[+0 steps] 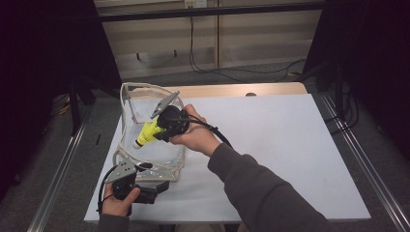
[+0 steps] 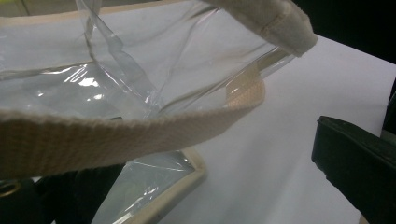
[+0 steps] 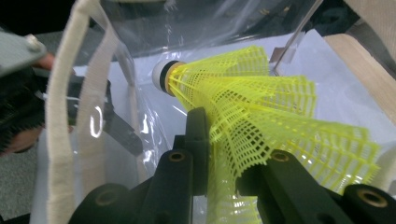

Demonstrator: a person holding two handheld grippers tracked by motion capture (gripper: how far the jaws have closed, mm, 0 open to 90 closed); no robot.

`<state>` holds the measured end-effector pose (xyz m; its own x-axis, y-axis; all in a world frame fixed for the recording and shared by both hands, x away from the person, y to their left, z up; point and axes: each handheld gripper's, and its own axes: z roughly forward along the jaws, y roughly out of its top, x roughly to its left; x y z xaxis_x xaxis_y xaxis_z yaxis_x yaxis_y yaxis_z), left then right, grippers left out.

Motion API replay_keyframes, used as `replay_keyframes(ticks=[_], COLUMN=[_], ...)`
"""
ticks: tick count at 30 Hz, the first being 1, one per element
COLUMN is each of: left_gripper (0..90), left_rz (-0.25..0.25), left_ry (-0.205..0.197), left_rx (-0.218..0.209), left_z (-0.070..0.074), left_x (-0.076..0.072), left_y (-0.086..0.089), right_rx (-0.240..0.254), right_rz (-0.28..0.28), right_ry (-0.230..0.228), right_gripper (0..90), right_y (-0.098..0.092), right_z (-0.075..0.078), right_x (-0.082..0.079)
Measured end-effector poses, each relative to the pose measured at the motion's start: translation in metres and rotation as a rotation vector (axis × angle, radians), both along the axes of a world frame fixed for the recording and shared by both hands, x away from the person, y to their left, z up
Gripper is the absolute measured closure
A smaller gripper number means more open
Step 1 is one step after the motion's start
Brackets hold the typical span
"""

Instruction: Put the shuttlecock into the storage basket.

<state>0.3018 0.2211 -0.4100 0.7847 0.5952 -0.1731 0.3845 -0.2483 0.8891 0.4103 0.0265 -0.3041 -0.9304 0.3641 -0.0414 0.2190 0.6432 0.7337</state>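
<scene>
A clear plastic bag (image 1: 167, 162) with cream fabric trim lies at the left of the white table cover (image 1: 270, 145), its mouth held up. My right gripper (image 1: 162, 129) is at the bag's mouth, shut on the mesh skirt of a yellow shuttlecock (image 1: 148, 132). In the right gripper view the shuttlecock (image 3: 261, 107) points its white cork (image 3: 161, 74) into the bag, past two cream straps (image 3: 60, 140). My left gripper (image 1: 155, 188) sits at the bag's near edge. In the left gripper view a cream strap (image 2: 116, 135) crosses over its left jaw, and the left gripper (image 2: 210, 158) stands wide open.
The white cover stretches bare to the right of the bag (image 1: 290, 125). A strip of wooden tabletop (image 1: 232, 90) shows at the far edge. Metal rails (image 1: 358, 154) run along both sides, and cables (image 1: 217, 70) lie on the floor beyond.
</scene>
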Motion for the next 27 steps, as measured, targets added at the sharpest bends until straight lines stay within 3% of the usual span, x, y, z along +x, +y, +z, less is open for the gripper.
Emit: replay_keyframes(ticks=[14, 27], left_gripper=[3.4, 3.3], left_rz=[0.000, -0.002], left_ry=[-0.002, -0.001], left_rx=[0.003, 0.001], left_z=[-0.001, 0.000], left_x=[0.001, 0.000], left_y=[0.000, 0.001], right_rx=[-0.026, -0.090], right_rz=[-0.001, 0.029], right_ry=[0.018, 0.027], right_gripper=[79.4, 78.8], right_y=[0.004, 0.015], right_z=[-0.019, -0.036], right_x=[0.002, -0.003])
